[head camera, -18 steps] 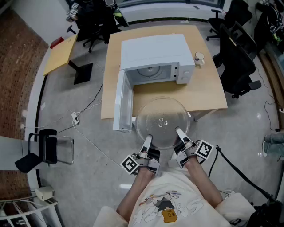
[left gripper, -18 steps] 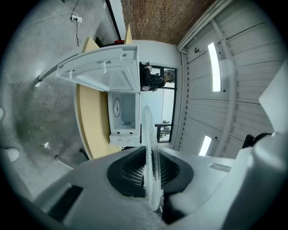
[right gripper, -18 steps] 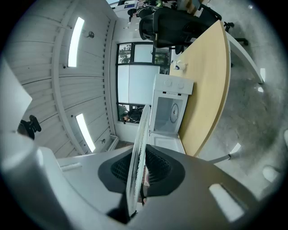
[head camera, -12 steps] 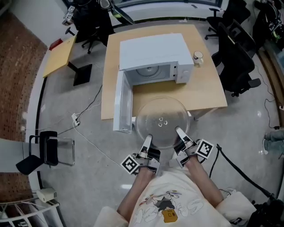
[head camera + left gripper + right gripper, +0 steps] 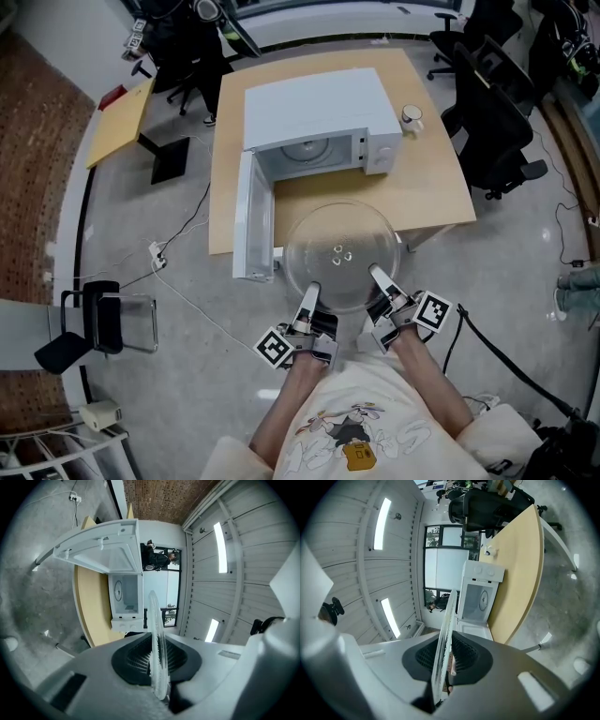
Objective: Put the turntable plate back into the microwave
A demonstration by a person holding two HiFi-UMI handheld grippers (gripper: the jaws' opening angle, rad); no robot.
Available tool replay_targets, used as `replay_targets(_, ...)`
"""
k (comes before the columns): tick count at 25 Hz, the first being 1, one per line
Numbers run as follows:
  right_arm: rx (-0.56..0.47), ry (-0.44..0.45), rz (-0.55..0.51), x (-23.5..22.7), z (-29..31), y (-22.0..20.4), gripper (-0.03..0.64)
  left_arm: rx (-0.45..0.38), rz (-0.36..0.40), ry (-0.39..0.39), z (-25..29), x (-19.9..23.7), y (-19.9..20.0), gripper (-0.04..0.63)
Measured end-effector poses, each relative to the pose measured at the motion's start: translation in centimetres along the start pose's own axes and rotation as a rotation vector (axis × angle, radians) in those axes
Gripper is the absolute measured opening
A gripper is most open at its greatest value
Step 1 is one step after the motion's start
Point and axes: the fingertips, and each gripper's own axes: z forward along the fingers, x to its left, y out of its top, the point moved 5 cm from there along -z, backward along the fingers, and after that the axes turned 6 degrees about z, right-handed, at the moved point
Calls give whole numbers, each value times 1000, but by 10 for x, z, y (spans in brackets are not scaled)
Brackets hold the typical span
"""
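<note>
A clear glass turntable plate (image 5: 339, 256) hangs level in the air just in front of the table's near edge. My left gripper (image 5: 310, 293) is shut on its near-left rim and my right gripper (image 5: 377, 278) is shut on its near-right rim. In the left gripper view the plate (image 5: 156, 644) shows edge-on between the jaws, and the right gripper view shows the plate (image 5: 443, 644) the same way. The white microwave (image 5: 321, 122) stands on the wooden table (image 5: 412, 187) with its door (image 5: 251, 220) swung wide open to the left. Its cavity (image 5: 312, 152) faces me.
A small white cup (image 5: 410, 116) stands on the table right of the microwave. Black office chairs (image 5: 492, 112) are at the right, and more at the back left. A cable with a power strip (image 5: 157, 253) runs over the floor at the left. A small chair (image 5: 103, 319) stands lower left.
The plate and both grippers keep their hold and place in view. The microwave and table have drifted slightly left and up in the head view.
</note>
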Motion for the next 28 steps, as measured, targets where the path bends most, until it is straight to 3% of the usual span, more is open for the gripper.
replay_targets(14, 93, -27, 61, -20, 7, 28, 44, -107, -30, 58, 13, 15, -21, 28)
replay_targets(24, 56, -27, 83, -38, 82, 57, 43, -64, -17, 65, 81, 30, 38, 28)
replay_targets(28, 39, -29, 61, -46, 105, 71, 49, -36, -19, 109, 103, 39, 54, 28)
